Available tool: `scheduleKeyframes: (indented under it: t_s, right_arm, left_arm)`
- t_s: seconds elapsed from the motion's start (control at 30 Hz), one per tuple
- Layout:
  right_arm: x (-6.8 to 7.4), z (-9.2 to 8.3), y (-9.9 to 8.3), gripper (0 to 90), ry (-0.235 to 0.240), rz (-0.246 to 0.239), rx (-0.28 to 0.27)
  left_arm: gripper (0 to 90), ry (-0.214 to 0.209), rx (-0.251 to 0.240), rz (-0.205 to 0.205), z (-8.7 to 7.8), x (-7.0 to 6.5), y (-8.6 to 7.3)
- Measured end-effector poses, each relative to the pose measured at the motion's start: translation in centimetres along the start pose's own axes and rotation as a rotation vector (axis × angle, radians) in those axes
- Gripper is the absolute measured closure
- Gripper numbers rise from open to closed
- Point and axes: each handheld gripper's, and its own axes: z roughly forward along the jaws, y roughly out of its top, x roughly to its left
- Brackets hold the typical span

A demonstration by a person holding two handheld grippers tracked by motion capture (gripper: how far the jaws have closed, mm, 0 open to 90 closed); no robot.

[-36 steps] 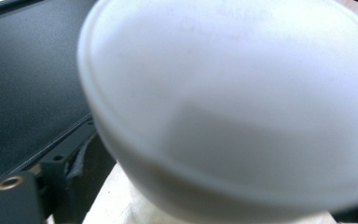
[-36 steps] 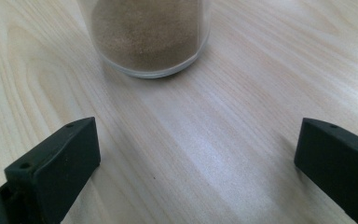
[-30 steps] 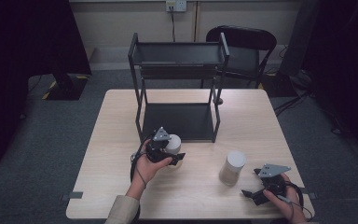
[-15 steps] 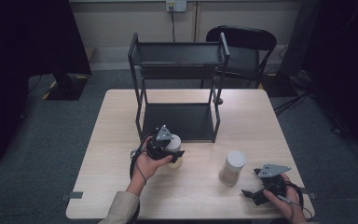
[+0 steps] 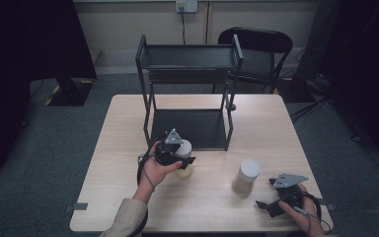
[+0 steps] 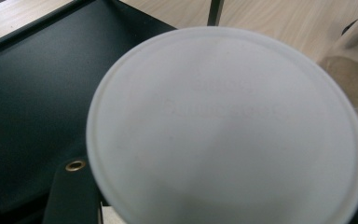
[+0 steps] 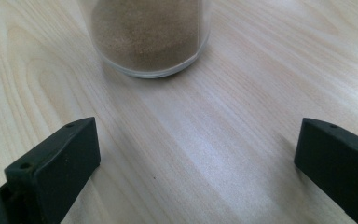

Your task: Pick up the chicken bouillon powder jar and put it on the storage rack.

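Matt white plastic lid (image 6: 226,126), wood-grain table (image 7: 242,140)

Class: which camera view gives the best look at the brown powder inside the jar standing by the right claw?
The right gripper view: the jar stands close ahead, its brown powder plain through the clear wall. The high view shows the whole jar, small, white-lidded. The left gripper view catches it blurred at the edge.

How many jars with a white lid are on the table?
2. One jar is in the left gripper, in front of the black rack. The other jar stands near the right gripper.
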Motion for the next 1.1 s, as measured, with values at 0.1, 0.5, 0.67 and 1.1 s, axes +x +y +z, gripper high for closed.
scheduleKeyframes:
  t_s: [0.1, 0.5, 0.67, 1.1]
  right_arm:
    - [0.0, 0.0, 0.0, 0.0, 0.000, 0.000, 0.000]
    - [0.0, 0.0, 0.0, 0.0, 0.000, 0.000, 0.000]
    - [0.0, 0.0, 0.0, 0.0, 0.000, 0.000, 0.000]
    - [0.0, 0.0, 0.0, 0.0, 0.000, 0.000, 0.000]
  left_arm:
    - [34.6, 0.003, 0.007, 0.007, -0.2, 0.1, 0.7]
    - [34.6, -0.020, 0.009, -0.004, -1.0, 1.2, 2.8]
    - [34.6, -0.019, 0.009, 0.000, -1.3, 1.3, 3.9]
    - [34.6, -0.006, 0.002, 0.000, -2.1, 1.9, 6.6]
